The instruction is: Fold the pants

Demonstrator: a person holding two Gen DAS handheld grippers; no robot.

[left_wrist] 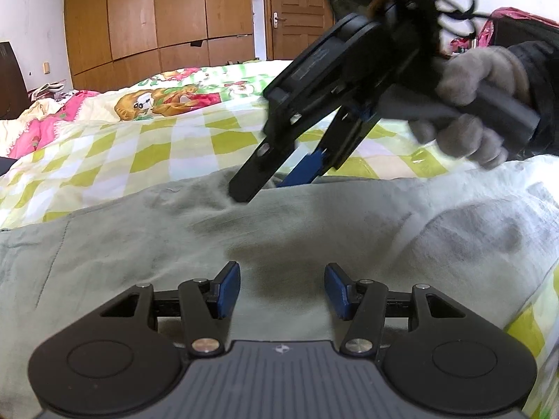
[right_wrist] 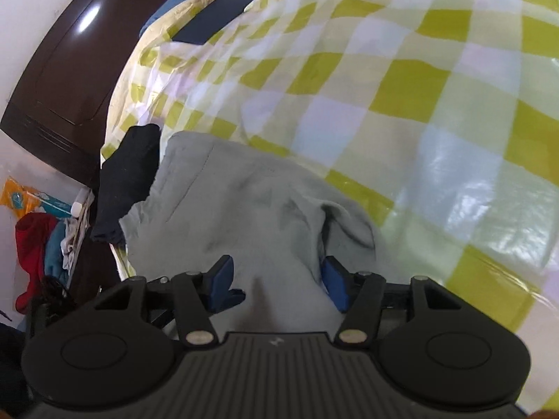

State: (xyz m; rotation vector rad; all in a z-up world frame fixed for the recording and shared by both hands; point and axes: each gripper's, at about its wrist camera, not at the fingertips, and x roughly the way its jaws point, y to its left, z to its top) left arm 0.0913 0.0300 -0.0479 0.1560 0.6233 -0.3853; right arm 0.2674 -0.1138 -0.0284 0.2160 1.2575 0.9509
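Grey-green pants (left_wrist: 244, 230) lie spread on a bed with a green and white checked sheet (left_wrist: 146, 146). My left gripper (left_wrist: 282, 288) is open just above the pants and holds nothing. My right gripper (left_wrist: 269, 183), held by a gloved hand (left_wrist: 468, 104), points down at the far edge of the pants, its black finger tip touching the cloth. In the right wrist view the right gripper (right_wrist: 276, 284) is open with a raised fold of the pants (right_wrist: 265, 209) between its blue pads.
A wooden wardrobe (left_wrist: 157, 17) and door (left_wrist: 297, 10) stand behind the bed. A cartoon quilt (left_wrist: 157, 101) lies at the far side. A dark garment (right_wrist: 129, 181) hangs off the bed edge by the brown headboard (right_wrist: 66, 59). A dark flat item (right_wrist: 213, 19) lies on the sheet.
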